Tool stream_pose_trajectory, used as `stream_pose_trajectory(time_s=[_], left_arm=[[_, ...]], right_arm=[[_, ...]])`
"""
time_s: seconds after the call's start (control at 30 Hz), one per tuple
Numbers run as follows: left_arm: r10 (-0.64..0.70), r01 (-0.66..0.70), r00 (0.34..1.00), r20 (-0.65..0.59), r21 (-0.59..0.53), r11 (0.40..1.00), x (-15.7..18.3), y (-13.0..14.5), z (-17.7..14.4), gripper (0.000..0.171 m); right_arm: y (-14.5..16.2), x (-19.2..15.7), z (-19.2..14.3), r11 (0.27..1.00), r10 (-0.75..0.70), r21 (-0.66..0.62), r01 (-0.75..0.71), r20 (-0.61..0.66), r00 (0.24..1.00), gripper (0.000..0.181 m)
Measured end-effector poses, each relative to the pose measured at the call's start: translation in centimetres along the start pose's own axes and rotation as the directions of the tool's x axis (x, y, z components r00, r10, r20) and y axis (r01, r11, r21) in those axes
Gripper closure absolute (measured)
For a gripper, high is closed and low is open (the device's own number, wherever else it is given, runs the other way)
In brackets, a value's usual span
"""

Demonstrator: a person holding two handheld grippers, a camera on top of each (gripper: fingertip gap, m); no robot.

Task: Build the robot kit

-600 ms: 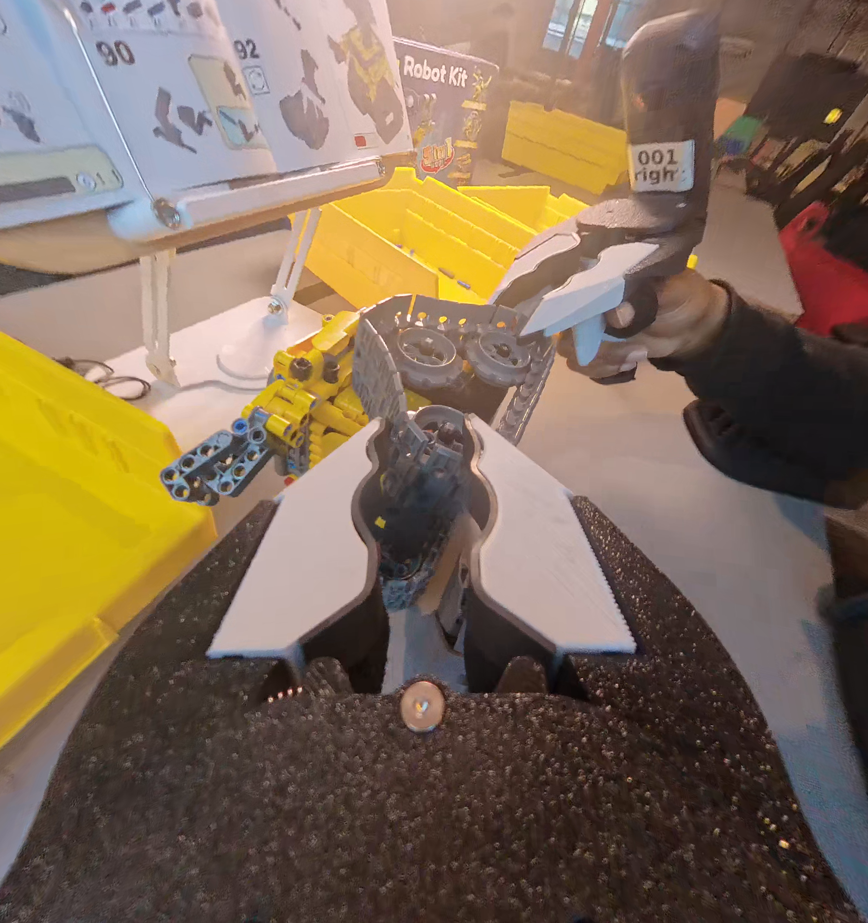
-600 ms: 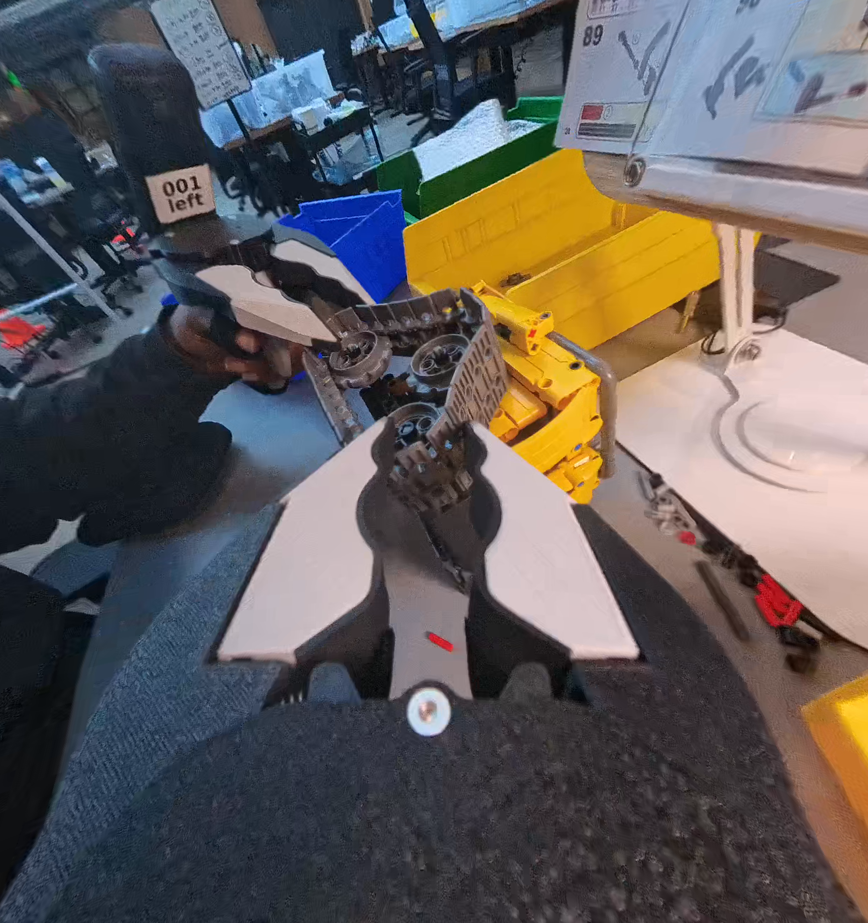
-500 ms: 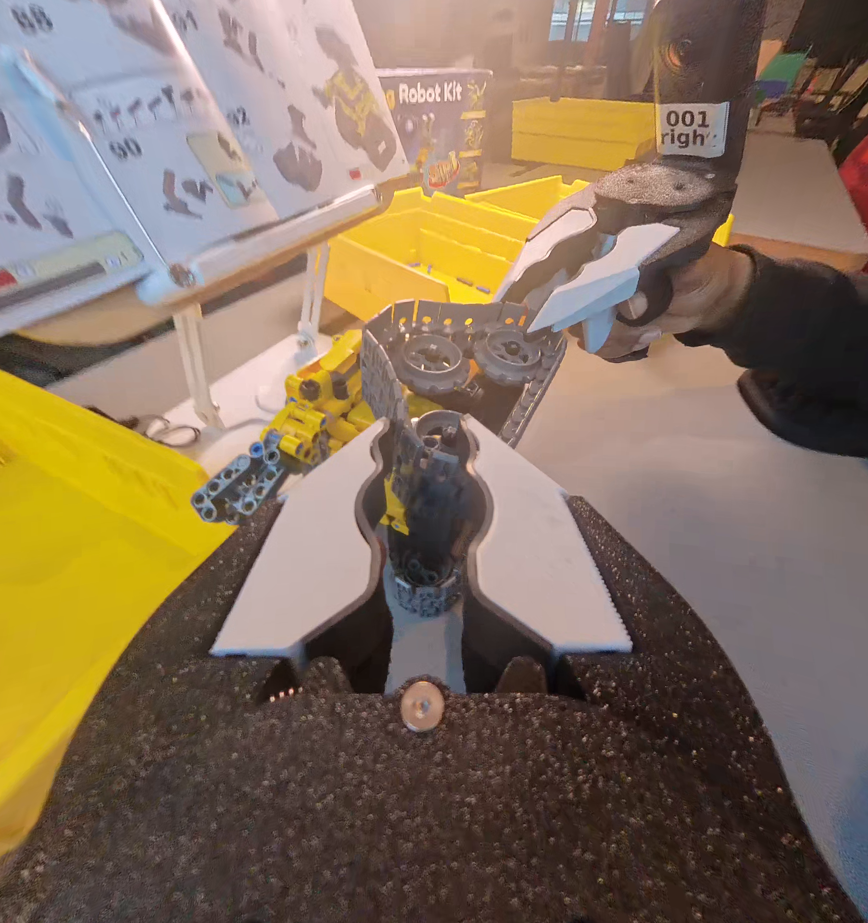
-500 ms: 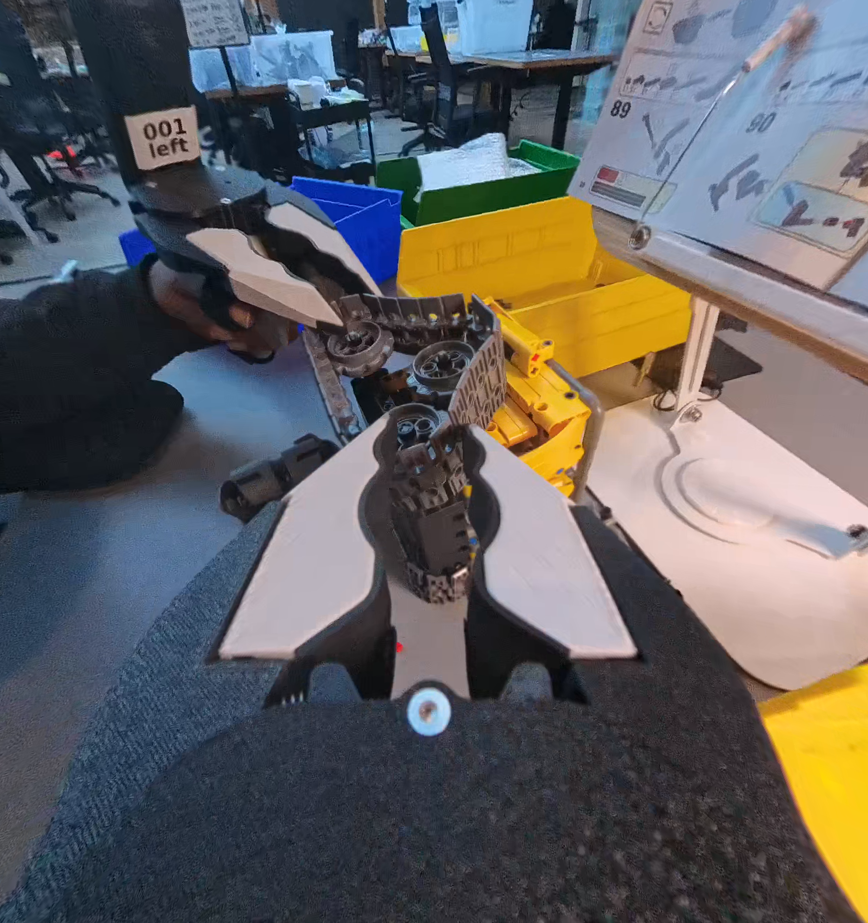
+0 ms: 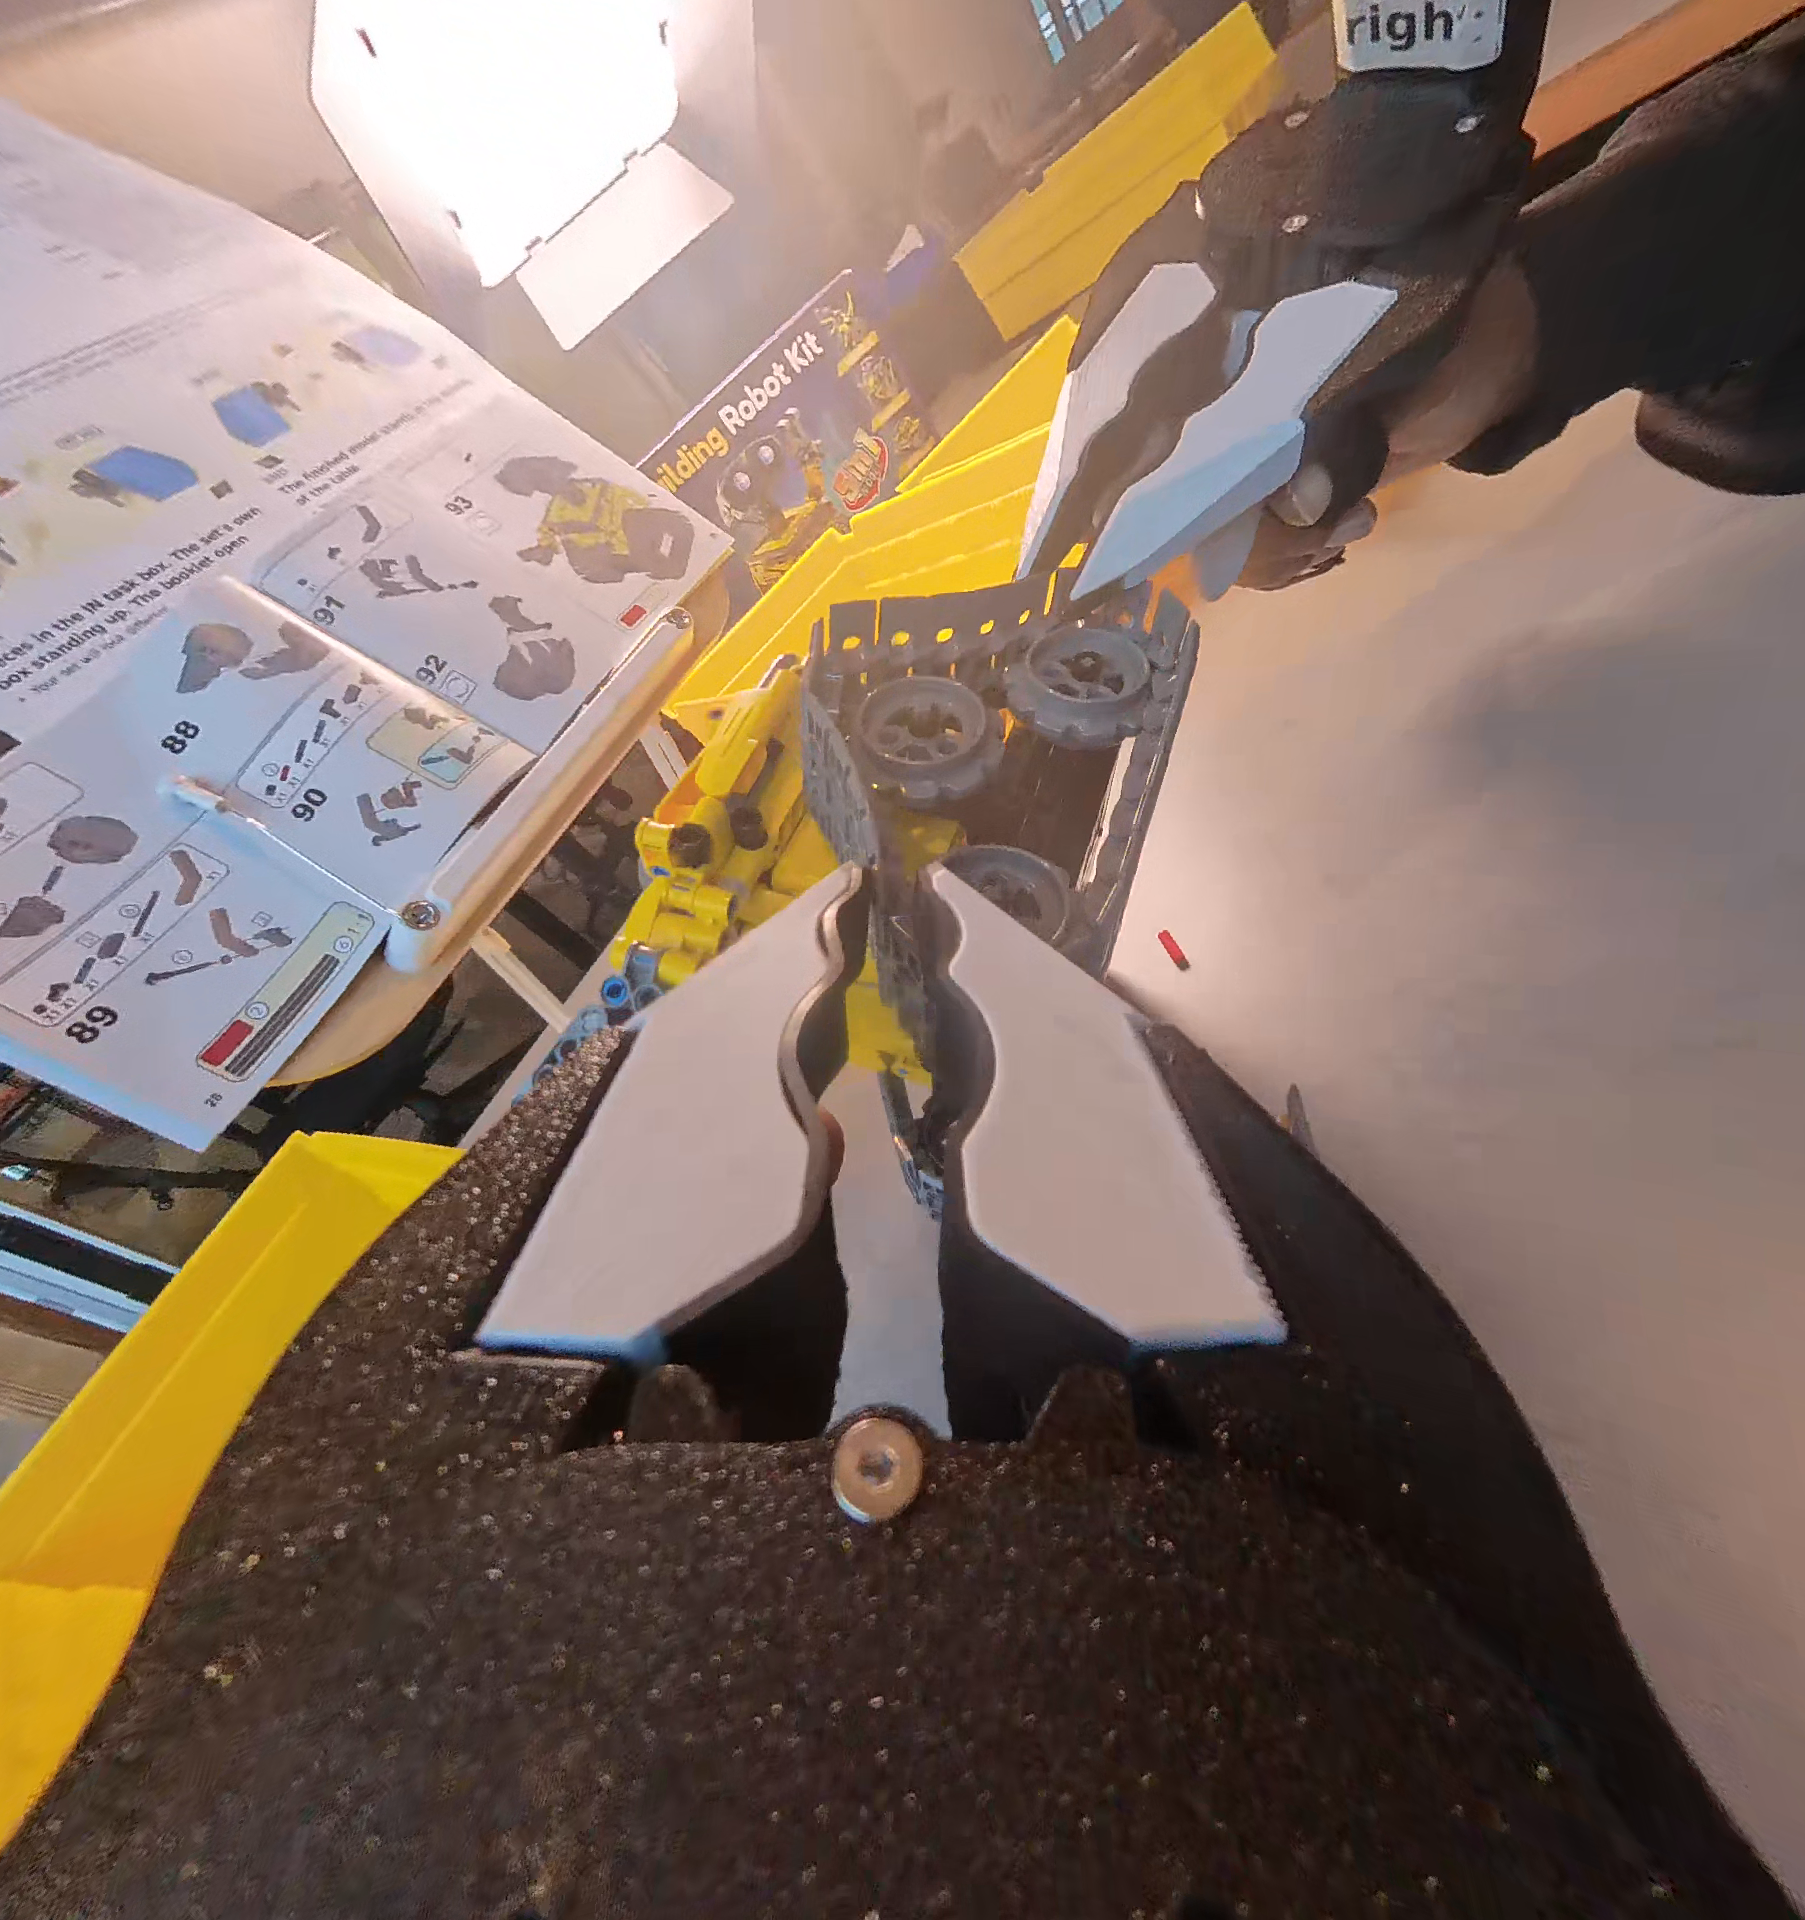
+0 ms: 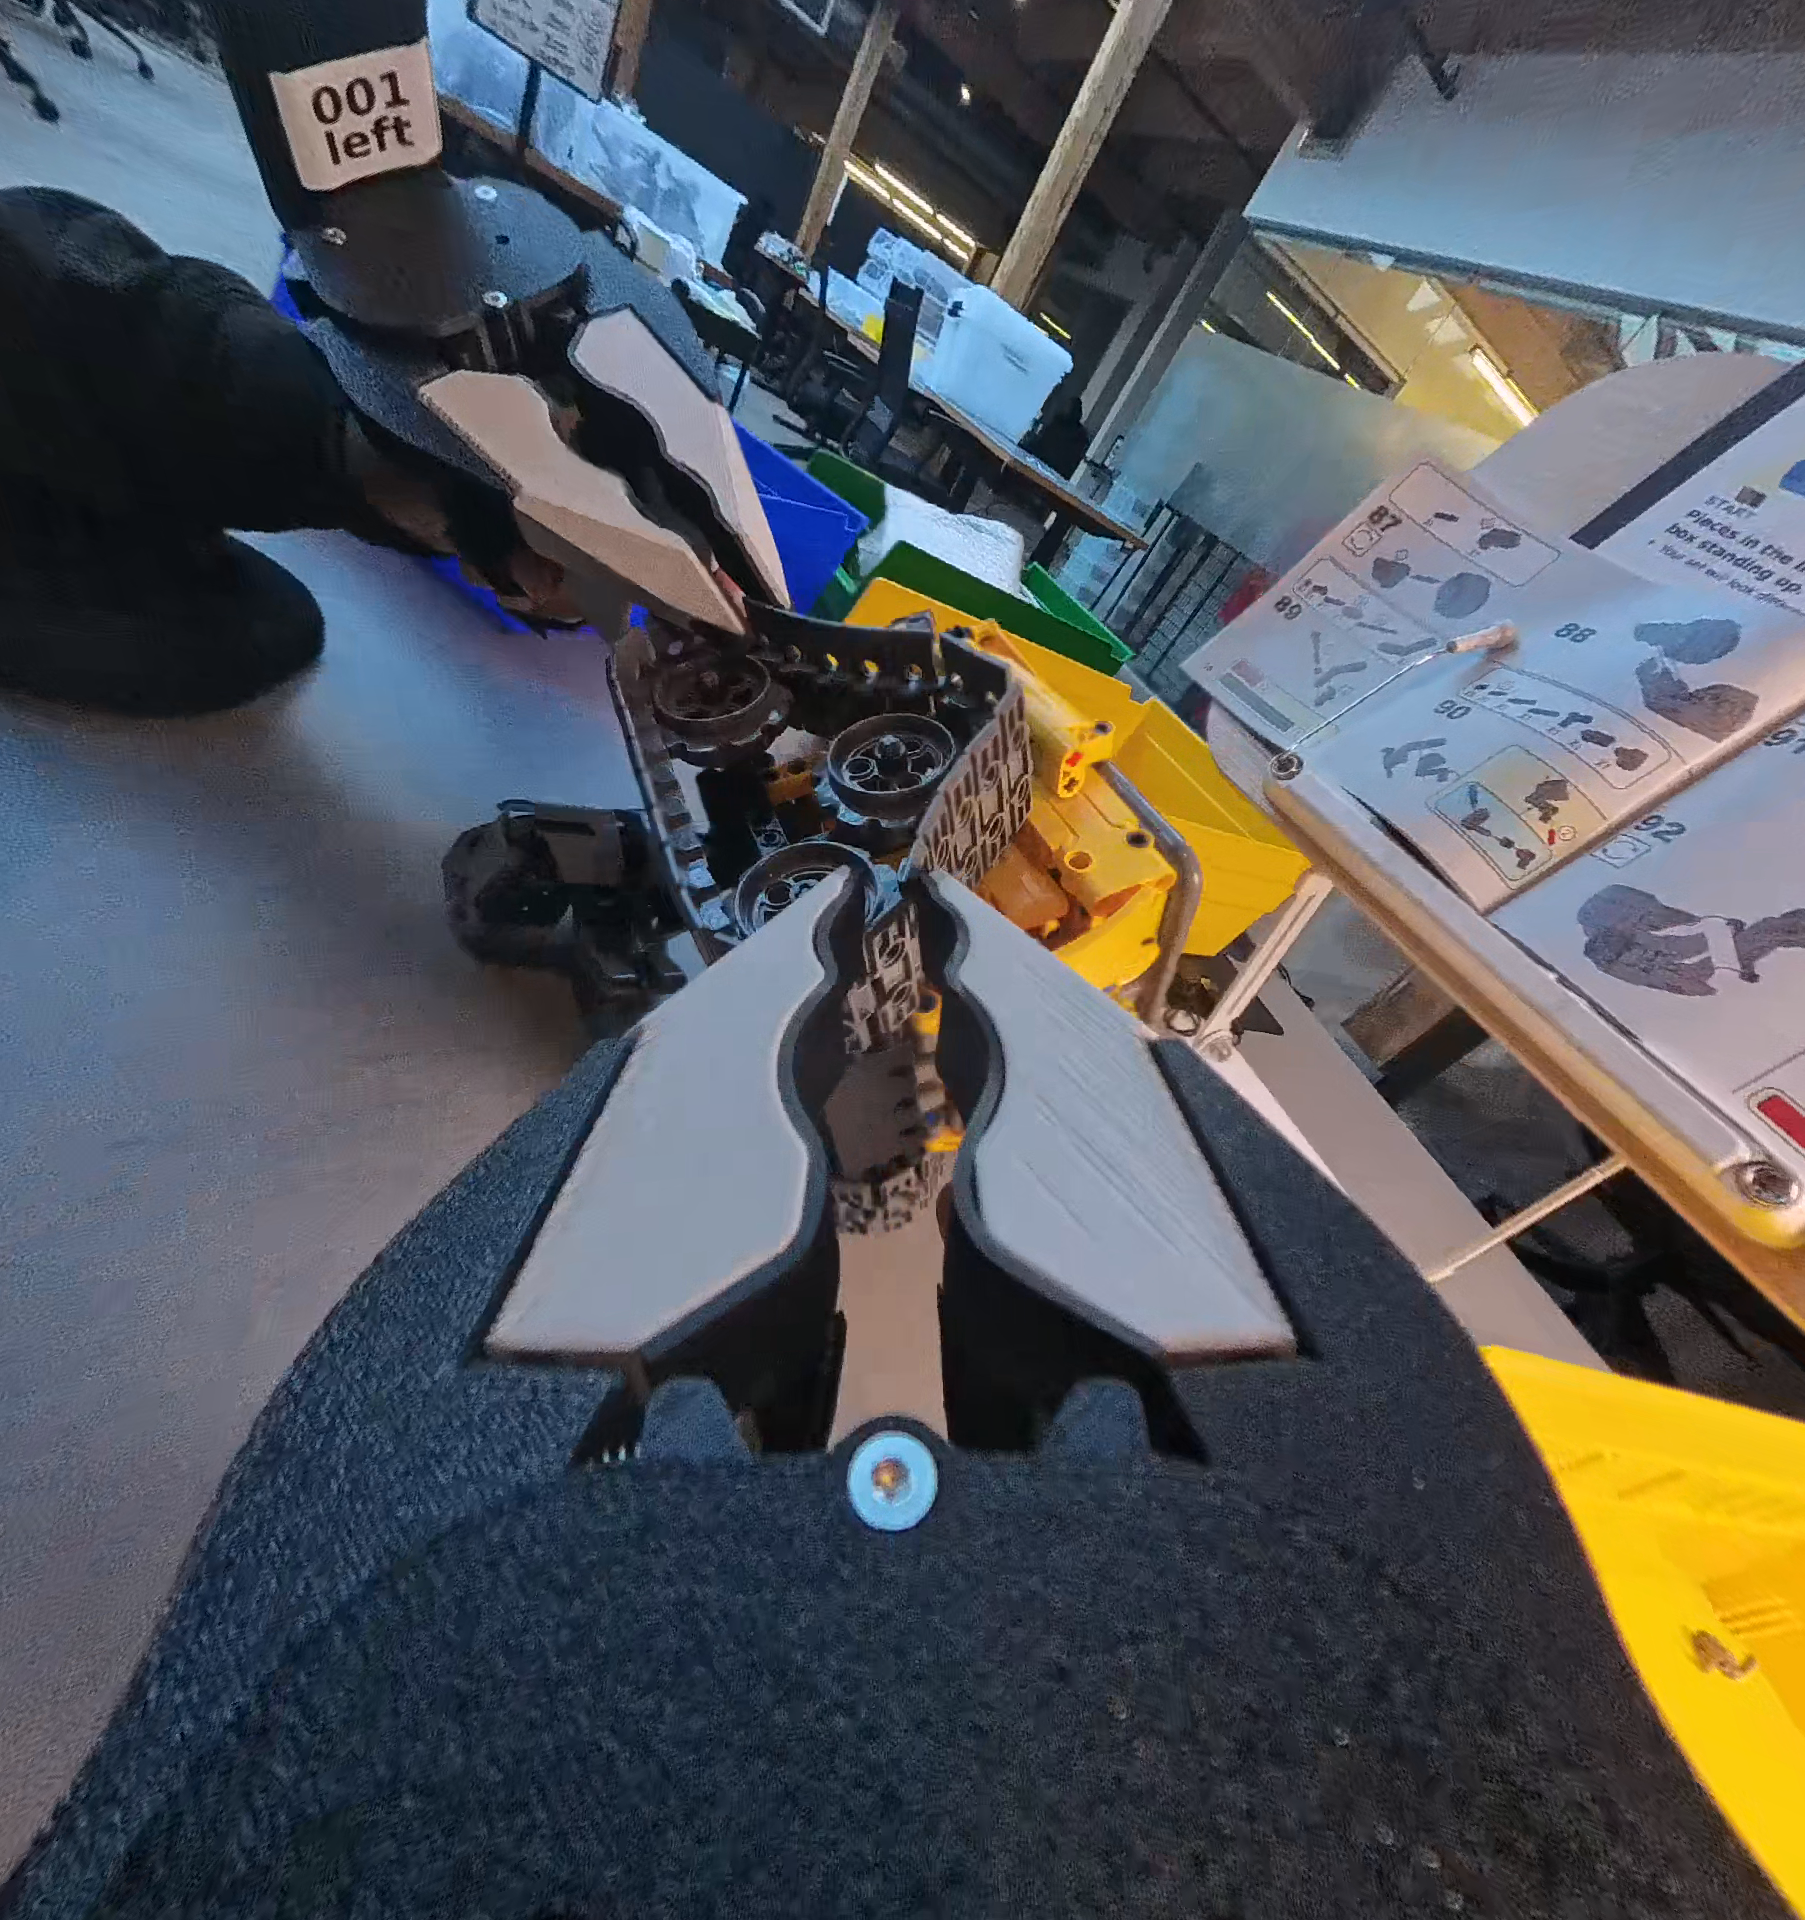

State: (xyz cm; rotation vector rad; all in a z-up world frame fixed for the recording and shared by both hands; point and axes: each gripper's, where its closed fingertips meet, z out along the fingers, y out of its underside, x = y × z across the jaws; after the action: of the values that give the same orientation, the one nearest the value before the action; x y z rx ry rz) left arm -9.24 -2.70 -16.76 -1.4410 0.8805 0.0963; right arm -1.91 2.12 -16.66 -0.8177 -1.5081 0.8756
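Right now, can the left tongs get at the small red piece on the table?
Probably not as is: the left tongs are shut on the model's grey track and would have to let go. Otherwise the way looks free; the red piece lies on bare table just right of them.

An open instruction booklet (image 5: 285, 665) sat on a stand beside yellow bins (image 6: 1210, 821) and a kit box (image 5: 804, 436).
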Motion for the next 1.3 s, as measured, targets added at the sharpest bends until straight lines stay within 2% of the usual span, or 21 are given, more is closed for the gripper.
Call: stream_pose_trajectory(time_s=[0.2, 0.27, 0.37, 0.43, 0.53, 0.6, 0.73, 0.87, 0.93, 1.03, 1.1, 1.2, 1.3], left_arm=[[-0.001, 0.004, 0.998, 0.063, -0.054, 0.999, -1.2, 0.9, 0.2, 0.166], [0.029, -0.023, 0.998, 0.056, -0.097, 0.995, -0.8, 1.4, 0.3, 0.168], [0.065, -0.051, 0.996, 0.059, -0.215, 0.975, 0.2, 3.8, 0.4, 0.17], [0.024, -0.011, 0.998, 0.054, -0.237, 0.972, 0.9, 4.7, 0.6, 0.169], [-0.051, 0.067, 0.997, 0.066, -0.272, 0.96, 0.7, 5.4, 1.0, 0.169], [-0.113, 0.131, 0.99, 0.08, -0.281, 0.951, 0.3, 5.8, 1.3, 0.169], [-0.238, 0.255, 0.967, 0.094, -0.294, 0.921, -0.4, 6.4, 1.8, 0.168], [-0.275, 0.301, 0.954, 0.122, -0.344, 0.89, -0.8, 7.8, 1.9, 0.169], [-0.288, 0.312, 0.95, 0.12, -0.364, 0.878, -0.7, 8.5, 1.8, 0.169], [-0.302, 0.322, 0.947, 0.113, -0.38, 0.867, -0.4, 9.0, 1.6, 0.169], [-0.309, 0.327, 0.945, 0.107, -0.377, 0.867, -0.3, 8.9, 1.7, 0.169], [-0.321, 0.323, 0.945, 0.07, -0.376, 0.868, 0.3, 8.2, 1.9, 0.168], [-0.343, 0.321, 0.939, 0.006, -0.37, 0.872, 1.5, 7.2, 2.5, 0.167]], right_arm=[[0.0, 0.5, 0.8, 0.997, 0.07, 0.011, -0.071, 0.011, 0.997, 0.171], [0.5, 0.1, 0.8, 0.998, 0.056, -0.031, -0.055, 0.027, 0.998, 0.172], [2.3, -1.3, 0.3, 0.985, 0.099, -0.153, -0.082, 0.108, 0.989, 0.175], [3.4, -1.7, -0.3, 0.975, 0.126, -0.201, -0.097, 0.136, 0.983, 0.173], [7.1, -4.0, -1.5, 0.908, 0.212, -0.41, -0.083, 0.28, 0.936, 0.162], [9.5, -4.6, -1.6, 0.864, 0.249, -0.499, -0.069, 0.304, 0.92, 0.16], [12.0, -4.6, 0.2, 0.822, 0.327, -0.559, -0.112, 0.302, 0.896, 0.156], [12.9, -4.5, 1.5, 0.779, 0.402, -0.616, -0.119, 0.345, 0.848, 0.156], [13.2, -5.0, 1.7, 0.75, 0.431, -0.654, -0.099, 0.37, 0.823, 0.161], [13.2, -5.3, 1.6, 0.745, 0.41, -0.664, -0.057, 0.388, 0.826, 0.177], [13.2, -5.3, 0.7, 0.74, 0.401, -0.671, -0.044, 0.387, 0.83, 0.178], [13.4, -5.1, -2.7, 0.693, 0.399, -0.721, 0.003, 0.388, 0.831, 0.178], [14.0, -4.3, -5.5, 0.65, 0.415, -0.76, -0.03, 0.321, 0.852, 0.178]])
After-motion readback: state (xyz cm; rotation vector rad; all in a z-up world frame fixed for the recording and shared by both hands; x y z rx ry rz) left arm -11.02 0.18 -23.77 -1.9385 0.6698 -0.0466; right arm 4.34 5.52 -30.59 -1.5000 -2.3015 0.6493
